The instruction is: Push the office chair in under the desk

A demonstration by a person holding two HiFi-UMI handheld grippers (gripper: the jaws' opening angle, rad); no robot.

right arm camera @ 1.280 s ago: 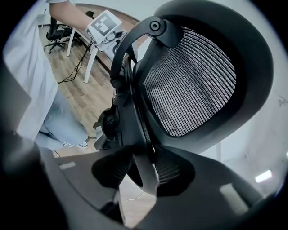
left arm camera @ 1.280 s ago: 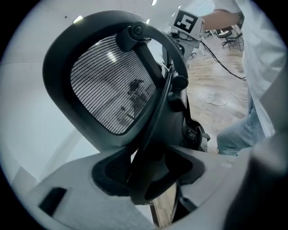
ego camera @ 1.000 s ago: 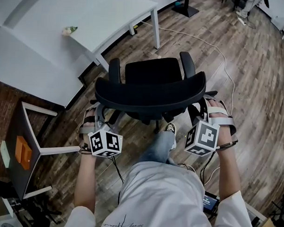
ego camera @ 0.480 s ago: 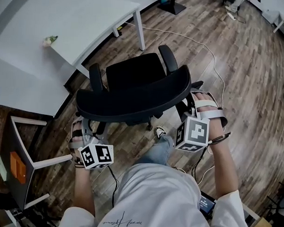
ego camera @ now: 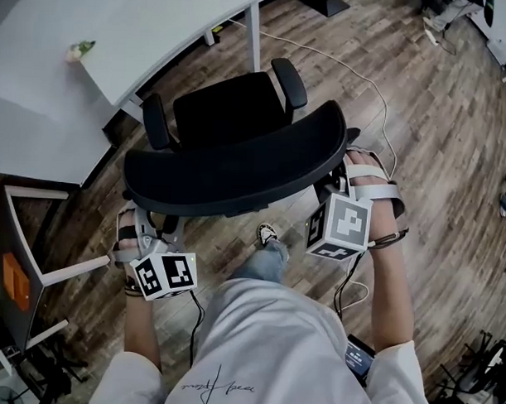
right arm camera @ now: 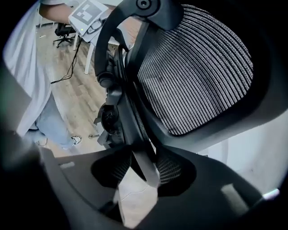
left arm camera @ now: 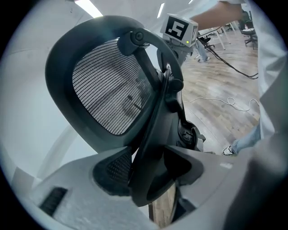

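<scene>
Fingers [right arm camera: 225,179] clamp backrest [right arm camera: 198,76], unseen in head view

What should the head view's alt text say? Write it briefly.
Seen from above, a person holds a black office chair by its backrest with the left hand-held gripper and the right hand-held gripper. Its seat faces a white desk at upper left, over wood flooring.

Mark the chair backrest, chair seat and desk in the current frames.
backrest [ego camera: 238,167], head view, on its curved top edge.
seat [ego camera: 231,109], head view, middle of the black cushion.
desk [ego camera: 151,28], head view, bare white top.
</scene>
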